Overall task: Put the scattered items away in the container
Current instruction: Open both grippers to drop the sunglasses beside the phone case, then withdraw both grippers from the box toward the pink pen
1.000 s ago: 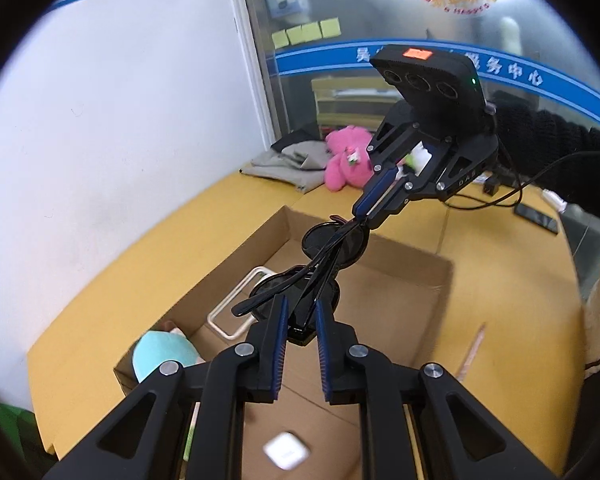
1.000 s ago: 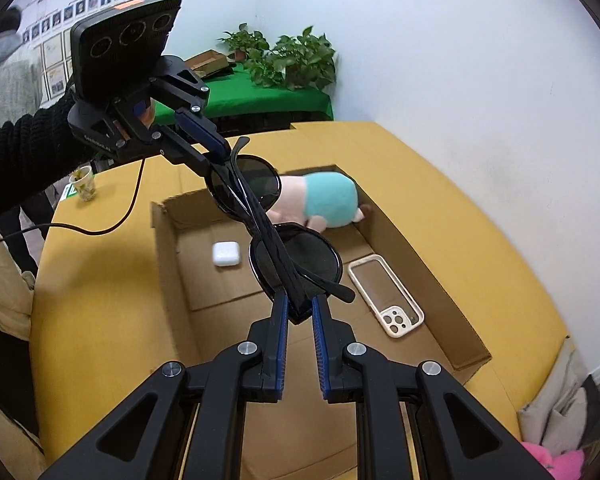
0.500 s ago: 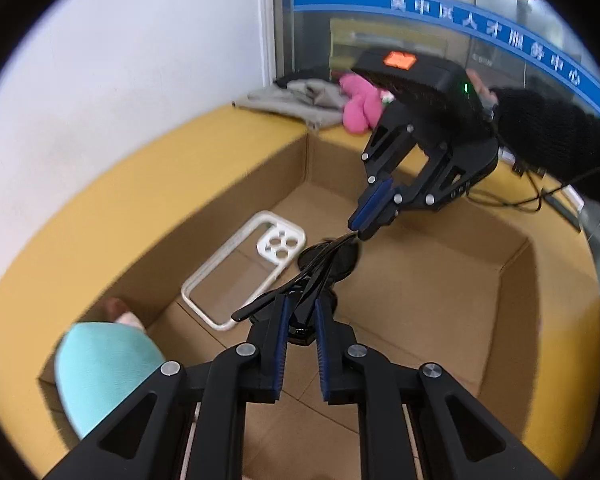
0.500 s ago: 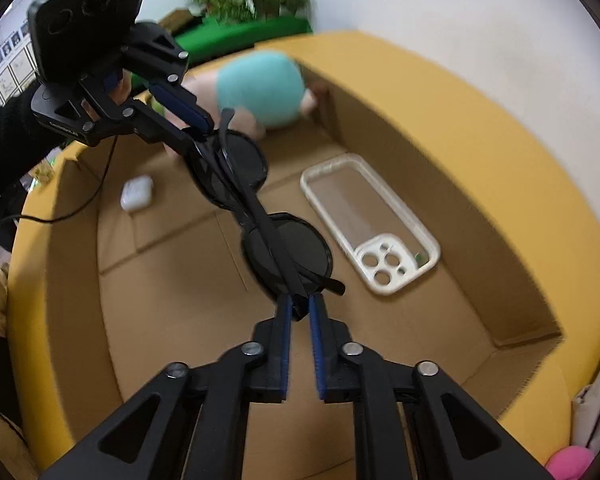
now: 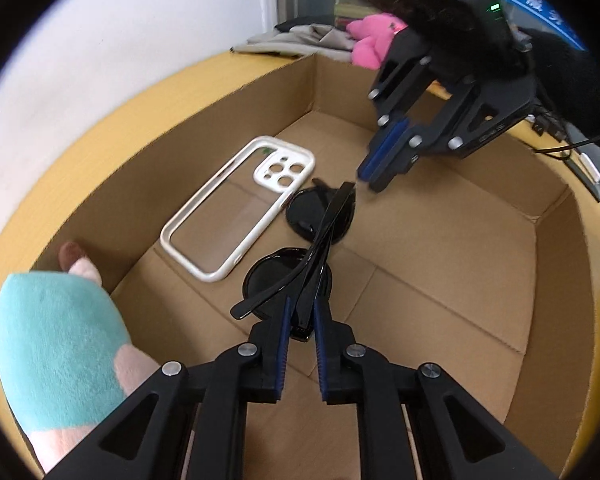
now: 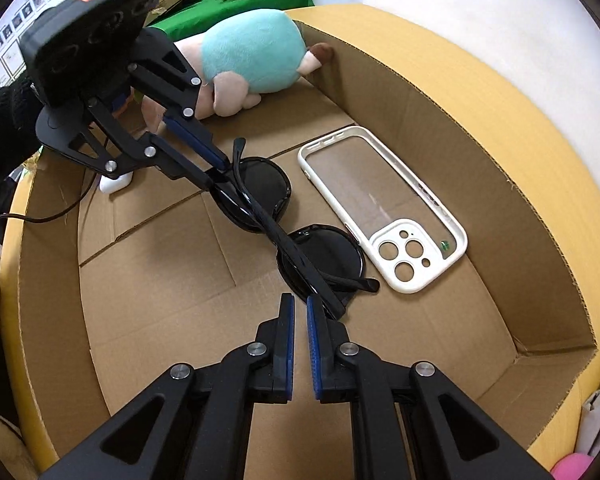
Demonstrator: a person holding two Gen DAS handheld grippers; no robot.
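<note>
Black sunglasses [image 5: 320,236] [image 6: 268,220] lie low inside the cardboard box [image 5: 440,280] [image 6: 160,280], folded. My left gripper [image 5: 300,320] is shut on one end of the sunglasses; it also shows in the right wrist view [image 6: 216,168]. My right gripper [image 6: 300,304] is nearly closed and empty, its pads just off the other end of the sunglasses; in the left wrist view [image 5: 366,176] it hangs just above that end.
In the box lie a white phone case [image 5: 236,208] [image 6: 384,208], a teal and pink plush toy [image 5: 60,344] [image 6: 248,56] and a white earbud case [image 6: 114,184]. A pink plush [image 5: 372,40] and grey cloth [image 5: 300,42] lie on the yellow table beyond the box.
Both grippers came down into the box with the sunglasses. The right gripper has let go of its end and drawn back slightly; the left still grips its end.
</note>
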